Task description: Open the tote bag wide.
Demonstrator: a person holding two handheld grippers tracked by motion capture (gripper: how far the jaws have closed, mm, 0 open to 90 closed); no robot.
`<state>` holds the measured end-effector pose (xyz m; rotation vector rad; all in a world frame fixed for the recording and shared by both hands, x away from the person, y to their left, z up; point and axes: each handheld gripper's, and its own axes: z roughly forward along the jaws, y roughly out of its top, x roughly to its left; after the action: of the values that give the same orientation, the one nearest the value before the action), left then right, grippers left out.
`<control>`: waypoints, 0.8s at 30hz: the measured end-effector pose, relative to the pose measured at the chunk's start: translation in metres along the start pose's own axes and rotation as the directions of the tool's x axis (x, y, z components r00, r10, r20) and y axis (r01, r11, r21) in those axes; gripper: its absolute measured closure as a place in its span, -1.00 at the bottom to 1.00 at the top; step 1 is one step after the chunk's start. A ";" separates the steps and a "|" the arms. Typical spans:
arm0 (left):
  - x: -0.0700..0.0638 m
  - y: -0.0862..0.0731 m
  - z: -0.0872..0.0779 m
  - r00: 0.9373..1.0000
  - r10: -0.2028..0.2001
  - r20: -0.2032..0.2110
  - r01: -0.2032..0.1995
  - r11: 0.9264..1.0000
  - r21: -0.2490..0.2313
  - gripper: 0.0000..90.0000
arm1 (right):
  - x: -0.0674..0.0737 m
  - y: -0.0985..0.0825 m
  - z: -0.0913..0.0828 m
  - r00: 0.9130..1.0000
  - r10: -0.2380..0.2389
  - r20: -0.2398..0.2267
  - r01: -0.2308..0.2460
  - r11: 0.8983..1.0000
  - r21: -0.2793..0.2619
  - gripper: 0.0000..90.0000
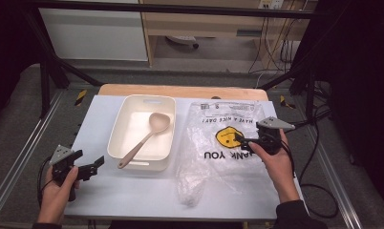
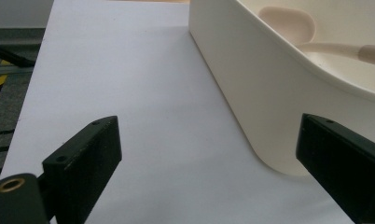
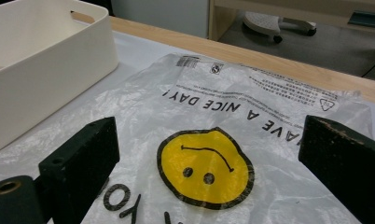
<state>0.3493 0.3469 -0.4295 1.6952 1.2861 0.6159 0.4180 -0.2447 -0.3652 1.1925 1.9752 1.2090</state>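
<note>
Nearest the camera in the high view, two forearms come in from the bottom edge, each hand holding black two-jaw tongs. Going from the left: the left gripper (image 1: 87,167) hovers over the white table sheet (image 1: 133,191) with its jaws wide apart and nothing between them, just beside the near left corner of the cream rectangular plastic tub (image 1: 117,129). In that tub a beige silicone spoon (image 1: 144,138) lies slantwise, bowl toward the far end and handle resting on the near rim. In the left gripper view the tub's rounded corner (image 2: 269,116) sits just ahead of the right-hand jaw, apart from it.

To the right of the tub lies the thin clear plastic bag printed with a yellow smiley face (image 1: 218,143), flat and crinkled on the sheet. The right gripper (image 1: 245,141) is poised just above the smiley (image 3: 205,168), jaws spread wide and clamped on nothing.

I judge the bag to be very light, limp and slippery (it will likely slide or bunch rather than lift cleanly). A good hold would be a pinch on a raised wrinkle or an edge, since flat film gives the jaws nothing to catch.
</note>
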 end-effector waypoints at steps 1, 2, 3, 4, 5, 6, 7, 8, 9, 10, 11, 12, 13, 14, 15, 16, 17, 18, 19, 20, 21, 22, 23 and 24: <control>0.000 0.000 0.000 1.000 -0.001 -0.002 0.001 1.000 -0.002 -0.85 | 0.000 0.000 0.000 1.000 0.000 0.000 0.000 1.000 0.000 -0.88; 0.000 0.001 0.000 1.000 0.000 -0.001 0.000 1.000 -0.005 -0.85 | -0.004 0.002 0.000 1.000 0.003 0.005 -0.003 1.000 0.000 -0.88; -0.001 0.001 0.000 1.000 0.001 -0.003 -0.001 1.000 -0.005 -0.85 | -0.005 0.002 0.000 1.000 0.012 0.007 -0.012 1.000 -0.001 -0.88; -0.001 0.001 0.000 1.000 0.002 -0.004 -0.002 1.000 -0.006 -0.85 | -0.005 0.002 0.000 1.000 0.012 0.007 -0.012 1.000 -0.001 -0.88; -0.001 0.001 0.001 1.000 0.005 -0.004 -0.005 1.000 -0.005 -0.85 | -0.007 0.002 0.000 1.000 0.009 0.008 -0.009 1.000 -0.001 -0.88; -0.001 0.001 0.001 1.000 0.007 -0.003 -0.007 1.000 -0.003 -0.85 | -0.009 0.003 0.000 1.000 0.012 0.008 -0.012 1.000 0.000 -0.88; -0.001 0.001 0.001 1.000 0.006 -0.003 -0.006 1.000 -0.002 -0.85 | -0.012 0.003 0.000 1.000 0.022 0.014 -0.022 1.000 0.001 -0.88; -0.001 0.001 0.001 1.000 0.005 -0.004 -0.005 1.000 -0.005 -0.85 | -0.014 0.002 0.001 1.000 0.024 0.014 -0.024 1.000 0.003 -0.88; -0.001 0.001 0.001 1.000 0.001 -0.005 -0.001 1.000 -0.005 -0.85 | -0.015 0.002 0.001 1.000 0.020 0.019 -0.020 1.000 0.006 -0.89; 0.000 0.001 0.001 1.000 0.000 -0.004 0.000 1.000 -0.005 -0.85 | -0.017 0.002 0.001 0.999 0.028 0.025 -0.028 1.000 0.005 -0.89; 0.000 0.001 0.000 1.000 0.001 -0.005 -0.001 1.000 -0.003 -0.85 | -0.018 0.002 0.002 0.999 0.030 0.029 -0.030 1.000 0.006 -0.89; 0.000 0.001 0.001 1.000 -0.002 -0.006 0.002 1.000 0.001 -0.85 | -0.020 0.002 0.002 0.999 0.028 0.035 -0.028 1.000 0.004 -0.89; 0.000 0.001 0.001 1.000 -0.002 -0.006 0.002 1.000 0.001 -0.85 | -0.020 0.002 0.002 0.999 0.028 0.035 -0.028 1.000 0.004 -0.89; 0.000 0.000 0.001 1.000 -0.004 -0.006 0.004 1.000 0.004 -0.85 | -0.022 0.002 0.002 0.999 0.025 0.048 -0.026 1.000 0.006 -0.89; 0.000 0.000 0.001 1.000 -0.005 -0.005 0.005 1.000 0.005 -0.85 | -0.024 0.002 0.003 0.998 0.027 0.052 -0.028 1.000 0.012 -0.88; 0.000 0.001 0.002 1.000 -0.002 -0.005 0.002 1.000 0.006 -0.85 | -0.026 0.001 0.003 0.998 0.035 0.053 -0.036 0.999 0.015 -0.88; 0.000 0.001 0.002 1.000 -0.002 -0.002 0.002 1.000 0.007 -0.85 | -0.029 0.001 0.002 0.998 0.034 0.054 -0.035 0.999 0.019 -0.87; -0.001 0.001 0.002 1.000 -0.001 -0.002 0.001 1.000 0.007 -0.85 | -0.031 0.000 0.002 0.998 0.034 0.061 -0.035 0.999 0.021 -0.87; -0.001 0.001 0.002 1.000 0.000 -0.002 0.000 1.000 0.008 -0.85 | -0.033 -0.001 0.001 0.997 0.035 0.069 -0.037 0.999 0.027 -0.87; 0.000 0.000 0.002 1.000 0.000 -0.003 0.000 1.000 0.008 -0.85 | -0.036 -0.003 0.001 0.996 0.038 0.074 -0.041 0.999 0.031 -0.87; 0.000 0.000 0.002 1.000 0.000 -0.004 0.000 1.000 0.009 -0.85 | -0.041 -0.005 0.000 0.996 0.044 0.081 -0.047 0.998 0.035 -0.86; 0.000 0.000 0.002 1.000 -0.002 -0.004 0.002 1.000 0.009 -0.85 | -0.043 -0.007 -0.001 0.995 0.049 0.085 -0.052 0.998 0.033 -0.86; 0.000 0.000 0.002 1.000 -0.004 -0.005 0.004 1.000 0.009 -0.85 | -0.043 -0.007 -0.001 0.995 0.049 0.085 -0.052 0.998 0.033 -0.86; 0.000 0.000 0.002 1.000 -0.004 -0.007 0.004 1.000 0.008 -0.85 | -0.045 -0.008 -0.001 0.995 0.058 0.085 -0.061 0.998 0.034 -0.86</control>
<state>0.3511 0.3466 -0.4301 1.6984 1.2983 0.6155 0.4352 -0.2862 -0.3720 1.3081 1.9196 1.1367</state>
